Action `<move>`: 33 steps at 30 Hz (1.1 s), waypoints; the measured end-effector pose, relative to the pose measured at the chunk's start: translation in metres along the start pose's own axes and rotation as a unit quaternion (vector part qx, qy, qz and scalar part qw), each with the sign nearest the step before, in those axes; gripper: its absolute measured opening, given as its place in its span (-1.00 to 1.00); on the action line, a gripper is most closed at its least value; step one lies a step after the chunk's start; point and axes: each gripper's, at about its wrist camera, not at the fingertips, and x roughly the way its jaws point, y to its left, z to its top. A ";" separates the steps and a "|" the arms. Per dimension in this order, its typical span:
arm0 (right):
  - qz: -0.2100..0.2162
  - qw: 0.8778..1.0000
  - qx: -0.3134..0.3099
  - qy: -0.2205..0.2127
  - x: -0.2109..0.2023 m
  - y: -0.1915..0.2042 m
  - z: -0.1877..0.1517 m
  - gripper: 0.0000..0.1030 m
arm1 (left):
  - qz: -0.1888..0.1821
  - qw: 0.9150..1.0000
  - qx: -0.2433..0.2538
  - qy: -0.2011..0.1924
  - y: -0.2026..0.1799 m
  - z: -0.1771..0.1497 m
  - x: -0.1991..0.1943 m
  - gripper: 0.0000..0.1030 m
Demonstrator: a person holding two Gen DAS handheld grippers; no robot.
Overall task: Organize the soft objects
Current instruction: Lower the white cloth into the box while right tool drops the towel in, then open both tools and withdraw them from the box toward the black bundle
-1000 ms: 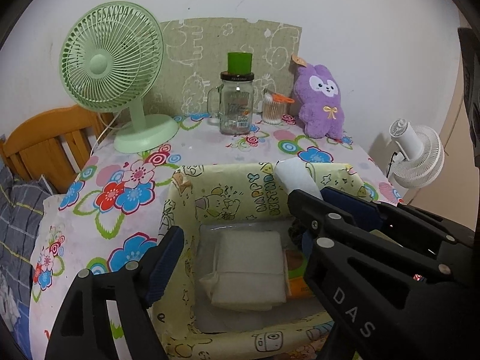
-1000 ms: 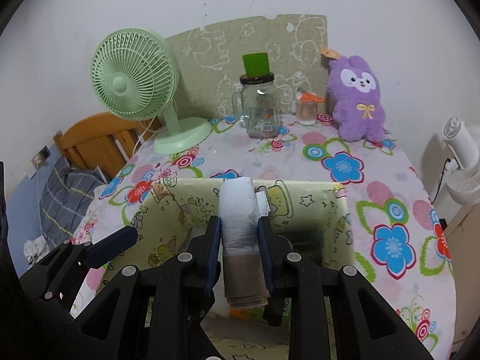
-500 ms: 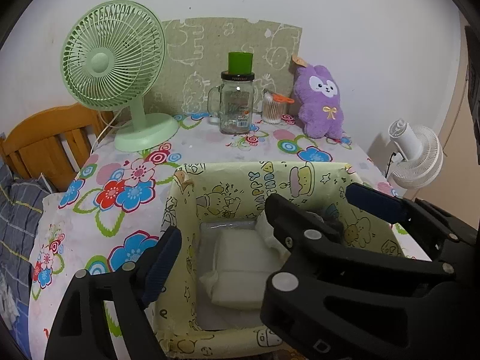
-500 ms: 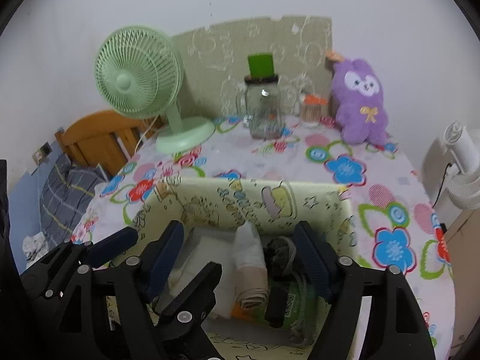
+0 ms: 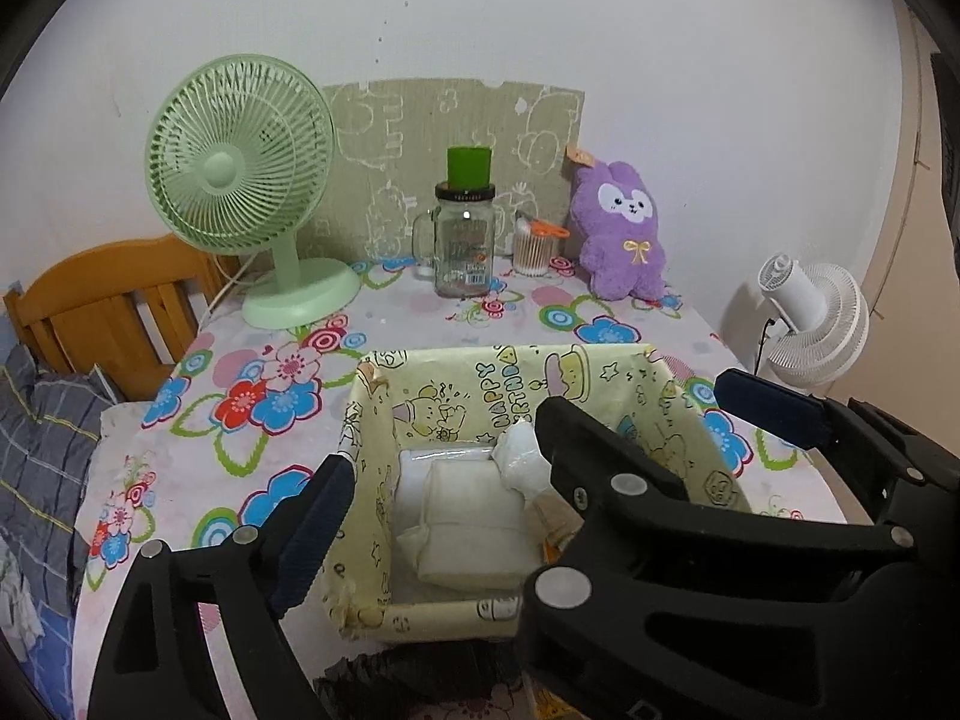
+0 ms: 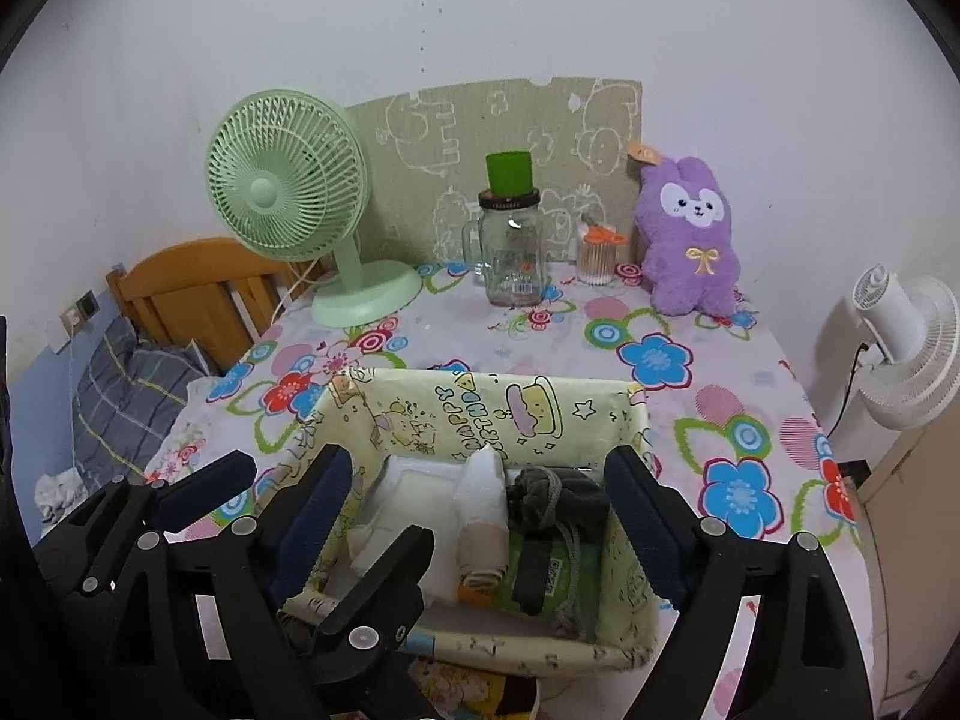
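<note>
A yellow cartoon-print box (image 6: pixel 480 414) stands on the flowered table. Inside lie a folded white cloth (image 5: pixel 468 516), a white-and-beige roll of cloth (image 6: pixel 480 510), a dark grey corded bundle (image 6: pixel 558 498) and a green packet (image 6: pixel 564 570). My right gripper (image 6: pixel 477 462) hovers over the box with its jaws opening. The roll leans free below them, touching neither pad. My left gripper (image 5: pixel 480 480) is beside it on the left, its jaws also opening and holding nothing. The right gripper hides its right finger in the left wrist view. A purple plush rabbit (image 6: pixel 690 240) sits at the back right.
At the table's back stand a green fan (image 6: pixel 282 204), a glass jar with a green lid (image 6: pixel 510 258) and a pot of cotton swabs (image 6: pixel 597 264). A white fan (image 6: pixel 900 336) is beyond the right edge, a wooden headboard (image 6: pixel 192 294) on the left.
The right gripper opened and let go of the roll, which now rests in the box. Both grippers drew back and up from the box.
</note>
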 end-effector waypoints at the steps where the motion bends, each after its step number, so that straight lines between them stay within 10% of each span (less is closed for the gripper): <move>1: 0.000 1.000 0.000 -0.003 -0.004 0.000 -0.001 0.73 | 0.000 1.000 0.001 -0.002 -0.001 0.000 -0.003 0.79; 33: -0.031 0.998 -0.009 -0.049 -0.109 0.007 -0.053 0.89 | -0.011 0.999 0.014 -0.039 -0.030 -0.048 -0.085 0.90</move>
